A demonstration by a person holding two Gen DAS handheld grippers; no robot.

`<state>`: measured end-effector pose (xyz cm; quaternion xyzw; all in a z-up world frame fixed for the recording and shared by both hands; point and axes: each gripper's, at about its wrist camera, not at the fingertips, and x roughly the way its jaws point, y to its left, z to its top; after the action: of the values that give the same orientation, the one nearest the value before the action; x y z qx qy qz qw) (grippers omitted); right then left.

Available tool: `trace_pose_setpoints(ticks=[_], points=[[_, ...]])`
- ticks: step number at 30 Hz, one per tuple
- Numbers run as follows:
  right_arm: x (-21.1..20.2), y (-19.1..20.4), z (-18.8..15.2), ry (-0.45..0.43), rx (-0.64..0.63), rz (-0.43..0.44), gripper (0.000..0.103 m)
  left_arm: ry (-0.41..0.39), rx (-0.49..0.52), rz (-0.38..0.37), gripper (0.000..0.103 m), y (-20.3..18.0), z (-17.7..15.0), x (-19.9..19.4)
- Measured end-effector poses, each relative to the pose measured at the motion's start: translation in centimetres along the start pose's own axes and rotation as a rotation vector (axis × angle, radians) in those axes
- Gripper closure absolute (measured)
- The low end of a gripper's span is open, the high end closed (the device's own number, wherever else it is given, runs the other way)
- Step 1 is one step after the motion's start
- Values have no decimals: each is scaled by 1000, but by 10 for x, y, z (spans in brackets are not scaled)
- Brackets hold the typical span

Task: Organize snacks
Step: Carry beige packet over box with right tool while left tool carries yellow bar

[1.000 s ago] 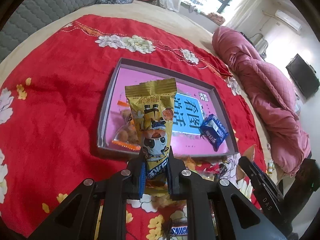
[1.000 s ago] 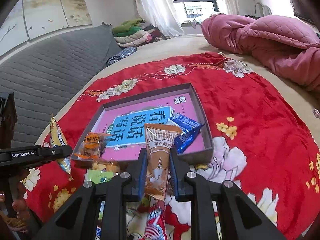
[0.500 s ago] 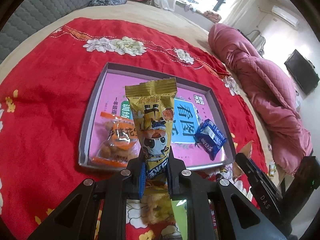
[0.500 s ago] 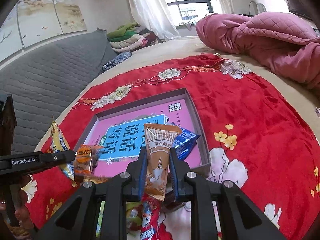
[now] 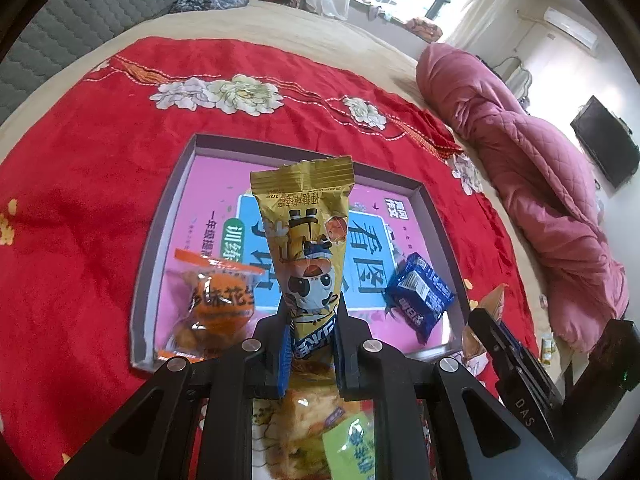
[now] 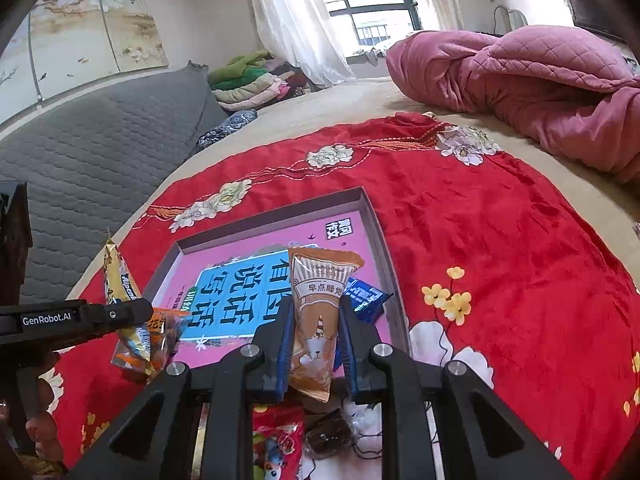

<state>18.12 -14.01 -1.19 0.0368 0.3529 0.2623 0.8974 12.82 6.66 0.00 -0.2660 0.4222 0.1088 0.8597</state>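
Tray (image 5: 149, 256) nearer now; upright gold packet (image 5: 308, 232) in left claw (image 5: 311, 350).

Bed (image 6: 320, 104), beige sheet. On it: red flowered blanket (image 5: 80, 168) across the middle; pink quilt (image 6: 520, 80) bunched along the far right edge; folded clothes (image 6: 248, 84) at the far corner; shallow tray (image 5: 160, 216) on the blanket.

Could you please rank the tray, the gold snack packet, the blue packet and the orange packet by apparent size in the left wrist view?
1. tray
2. gold snack packet, held close to the camera in the left hand-held gripper, so it looks larger than it is
3. and 4. orange packet and blue packet: too alike to rank, since the orange one is partly hidden.
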Motion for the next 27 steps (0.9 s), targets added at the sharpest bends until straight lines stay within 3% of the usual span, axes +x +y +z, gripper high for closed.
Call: trace_pose_setpoints(ticks=[27], points=[[25, -6, -6, 43, -23, -29, 81, 98, 9, 21, 86, -2, 5, 53]])
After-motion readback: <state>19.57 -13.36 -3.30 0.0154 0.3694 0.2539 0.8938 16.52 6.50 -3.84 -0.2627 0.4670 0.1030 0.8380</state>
